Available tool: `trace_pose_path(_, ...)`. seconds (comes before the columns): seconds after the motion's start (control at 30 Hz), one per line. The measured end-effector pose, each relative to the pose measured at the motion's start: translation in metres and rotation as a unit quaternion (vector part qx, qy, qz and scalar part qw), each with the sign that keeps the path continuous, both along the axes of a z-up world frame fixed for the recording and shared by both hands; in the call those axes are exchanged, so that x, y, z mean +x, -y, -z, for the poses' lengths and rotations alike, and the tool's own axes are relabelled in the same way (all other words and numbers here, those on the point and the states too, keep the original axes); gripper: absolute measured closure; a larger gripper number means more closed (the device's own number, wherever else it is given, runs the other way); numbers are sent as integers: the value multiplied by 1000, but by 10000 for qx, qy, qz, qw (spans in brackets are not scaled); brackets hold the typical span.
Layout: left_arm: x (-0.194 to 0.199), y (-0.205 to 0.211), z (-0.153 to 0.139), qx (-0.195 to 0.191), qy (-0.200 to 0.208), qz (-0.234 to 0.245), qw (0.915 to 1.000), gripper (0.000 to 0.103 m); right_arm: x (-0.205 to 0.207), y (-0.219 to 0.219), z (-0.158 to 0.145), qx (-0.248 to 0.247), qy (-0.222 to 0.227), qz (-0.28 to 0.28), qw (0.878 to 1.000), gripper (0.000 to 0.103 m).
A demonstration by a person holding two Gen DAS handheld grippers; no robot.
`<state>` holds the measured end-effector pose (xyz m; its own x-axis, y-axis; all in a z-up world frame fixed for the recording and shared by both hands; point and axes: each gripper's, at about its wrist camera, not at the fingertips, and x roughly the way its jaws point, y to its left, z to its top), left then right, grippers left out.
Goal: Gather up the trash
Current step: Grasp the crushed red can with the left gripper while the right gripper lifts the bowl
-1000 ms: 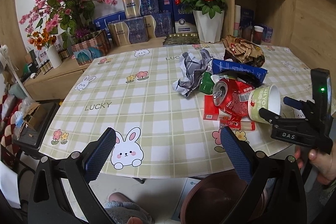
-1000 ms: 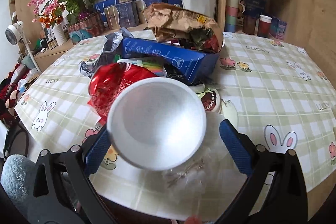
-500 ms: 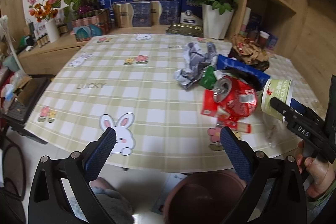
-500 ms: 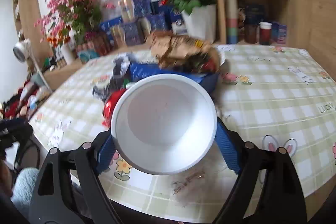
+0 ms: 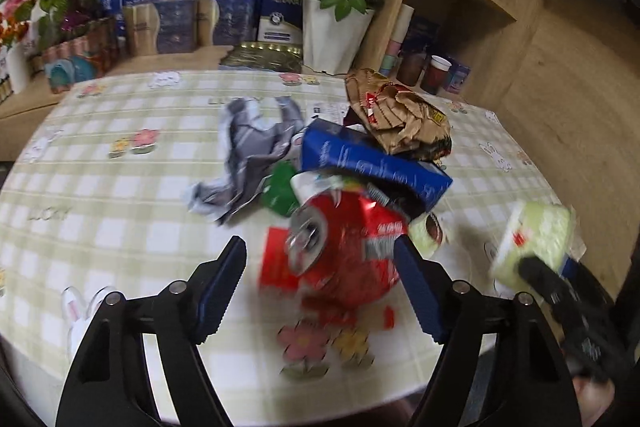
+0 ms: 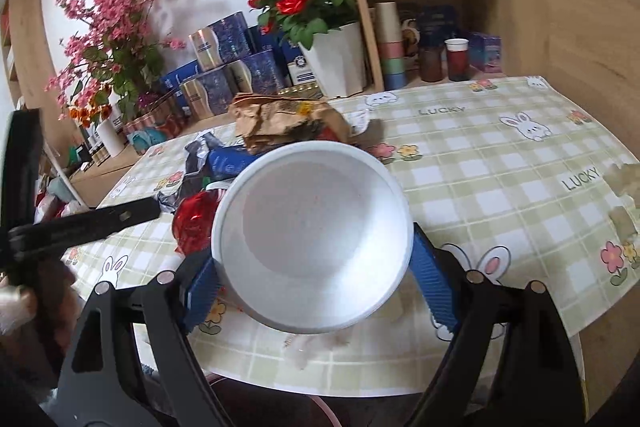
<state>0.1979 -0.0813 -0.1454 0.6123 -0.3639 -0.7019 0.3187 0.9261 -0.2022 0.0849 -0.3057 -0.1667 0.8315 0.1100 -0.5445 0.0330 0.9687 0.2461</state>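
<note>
A pile of trash lies on the checked tablecloth (image 5: pixel 120 187): a crushed red can (image 5: pixel 348 251), a blue box (image 5: pixel 372 163), a crumpled brown paper bag (image 5: pixel 400 119), a grey wrapper (image 5: pixel 252 147) and a red packet (image 5: pixel 276 263). My left gripper (image 5: pixel 320 283) hangs over the can. Its jaws are closing with the can between them; the left pad stands clear of it. My right gripper (image 6: pixel 312 279) is shut on a paper cup (image 6: pixel 312 247), white inside and green outside (image 5: pixel 536 239), held above the table's front edge.
A white pot of red roses (image 5: pixel 332 27), stacked blue boxes (image 5: pixel 208 15) and a pink blossom arrangement (image 6: pixel 104 39) stand behind the table. Wooden shelves with cups (image 6: pixel 432 55) are at the back right. A brown bin rim (image 6: pixel 320 405) shows below the table edge.
My left gripper has swung right and forward over the red can, and its jaws have narrowed. My right gripper has shut on the cup and lifted it off the table.
</note>
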Motion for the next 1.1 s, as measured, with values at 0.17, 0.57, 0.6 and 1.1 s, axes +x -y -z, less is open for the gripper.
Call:
trace_pose_path(0.17,29,18,17,242,-183,-113,9995,45,-7,11,0,69,25,87,9999,19)
trace_pose_path(0.57,35,30,30,546,-232,74,9982,74,-17,20,1,224,38,183,9996,19)
trace_pose_path(0.6,31,30,25,531,-156,117,9984,74,-17,20,0,229,53,186,9996,19)
trace_pose_path(1.1,-67,-44,-39,147,320,-445,9984,74,-55,-10,-16,137,154,-102,9997,19)
